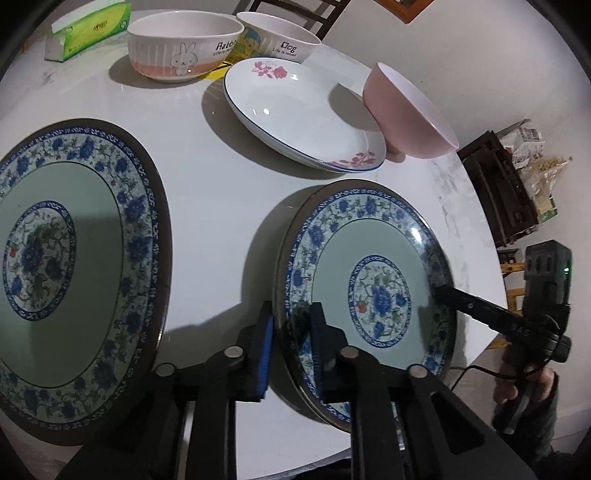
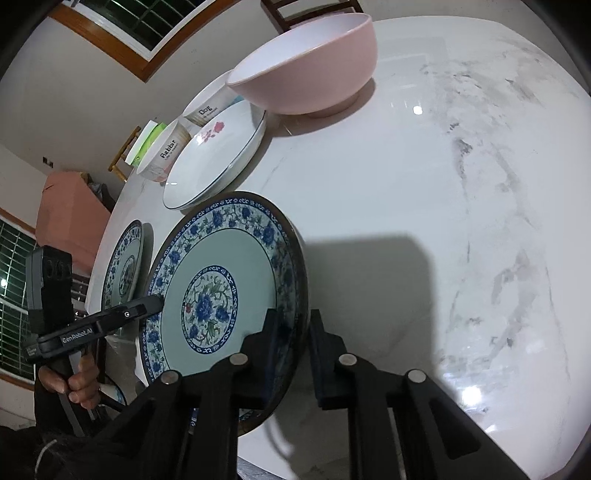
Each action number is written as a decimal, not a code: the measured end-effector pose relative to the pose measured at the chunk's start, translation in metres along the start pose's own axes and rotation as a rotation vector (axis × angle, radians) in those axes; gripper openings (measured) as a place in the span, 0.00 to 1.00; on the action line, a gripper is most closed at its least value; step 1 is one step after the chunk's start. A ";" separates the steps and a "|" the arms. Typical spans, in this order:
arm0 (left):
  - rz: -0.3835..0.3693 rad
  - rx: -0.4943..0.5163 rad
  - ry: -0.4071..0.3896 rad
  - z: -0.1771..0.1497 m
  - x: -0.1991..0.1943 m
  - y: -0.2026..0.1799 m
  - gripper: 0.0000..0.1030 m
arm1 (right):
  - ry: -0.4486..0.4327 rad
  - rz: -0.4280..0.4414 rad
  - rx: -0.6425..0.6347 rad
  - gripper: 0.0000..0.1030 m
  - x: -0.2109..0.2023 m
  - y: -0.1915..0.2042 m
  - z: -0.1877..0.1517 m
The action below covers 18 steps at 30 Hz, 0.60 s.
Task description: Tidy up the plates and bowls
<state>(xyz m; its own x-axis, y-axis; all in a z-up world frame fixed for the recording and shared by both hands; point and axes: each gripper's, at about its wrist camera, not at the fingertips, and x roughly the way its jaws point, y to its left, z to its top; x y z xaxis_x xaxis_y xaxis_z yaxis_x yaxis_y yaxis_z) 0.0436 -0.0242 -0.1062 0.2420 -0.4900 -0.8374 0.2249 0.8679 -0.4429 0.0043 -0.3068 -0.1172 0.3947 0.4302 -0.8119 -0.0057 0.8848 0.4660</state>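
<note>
A blue-floral plate (image 1: pixel 373 258) with a pale green well lies near the table's front edge, and both grippers hold it by opposite rims. My left gripper (image 1: pixel 291 347) is shut on its left rim, one pad under and one over. My right gripper (image 2: pixel 299 347) is shut on its right rim (image 2: pixel 295 258). Each gripper shows in the other's view: the right gripper (image 1: pixel 441 291) at the plate's far side, the left gripper (image 2: pixel 157 301) likewise. A larger matching plate (image 1: pixel 74 258) lies to the left. A second patterned rim (image 2: pixel 251 417) peeks out below the held plate.
Behind stand a white plate with pink flowers (image 1: pixel 295 110), a pink bowl (image 1: pixel 406 114), a rabbit bowl (image 1: pixel 181 44), a "Dog" bowl (image 1: pixel 280 37) and a green tissue box (image 1: pixel 88 29). The white marble table (image 2: pixel 443 221) stretches bare to the right. A hand (image 2: pixel 81 380) grips the left tool.
</note>
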 end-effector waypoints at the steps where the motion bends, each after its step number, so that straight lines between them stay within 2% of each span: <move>1: 0.003 0.001 0.000 0.000 0.000 0.000 0.14 | 0.000 -0.005 0.000 0.15 0.000 0.001 0.000; 18: 0.033 -0.005 -0.030 -0.002 -0.015 0.004 0.14 | -0.021 -0.033 -0.010 0.15 -0.005 0.022 0.003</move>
<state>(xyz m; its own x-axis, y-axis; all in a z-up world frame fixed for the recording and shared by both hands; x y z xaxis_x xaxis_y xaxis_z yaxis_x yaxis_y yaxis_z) 0.0388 -0.0130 -0.0960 0.2776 -0.4633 -0.8416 0.2119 0.8840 -0.4167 0.0045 -0.2899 -0.1016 0.4140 0.3973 -0.8190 -0.0013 0.9000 0.4359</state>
